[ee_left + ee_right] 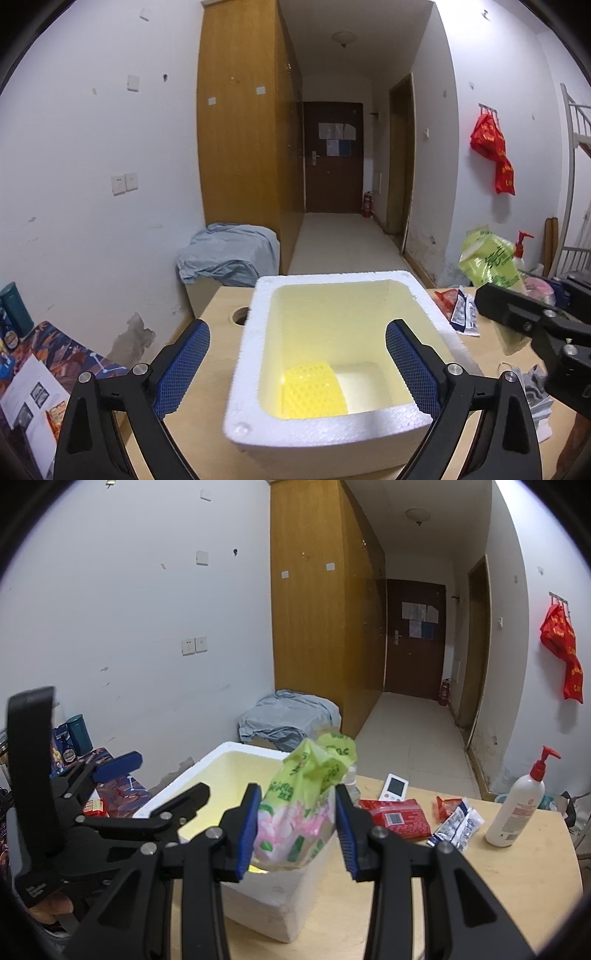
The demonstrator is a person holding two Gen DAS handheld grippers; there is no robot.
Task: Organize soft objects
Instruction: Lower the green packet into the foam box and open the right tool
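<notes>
Right tongs [298, 825] clamping green packet [303, 812], left tongs [297, 367] spread

Left tongs [297, 363] spread wide, blue pads [184, 365] well apart, nothing between — level, pointing forward. Right tongs [297, 825] raised beside left, pads [247, 830] pressed against soft green packet [299, 812] — gripped, tilted upright.

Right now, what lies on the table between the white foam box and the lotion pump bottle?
In the right wrist view, between the foam box and the pump bottle lie a red packet, a white device and small sachets.
</notes>
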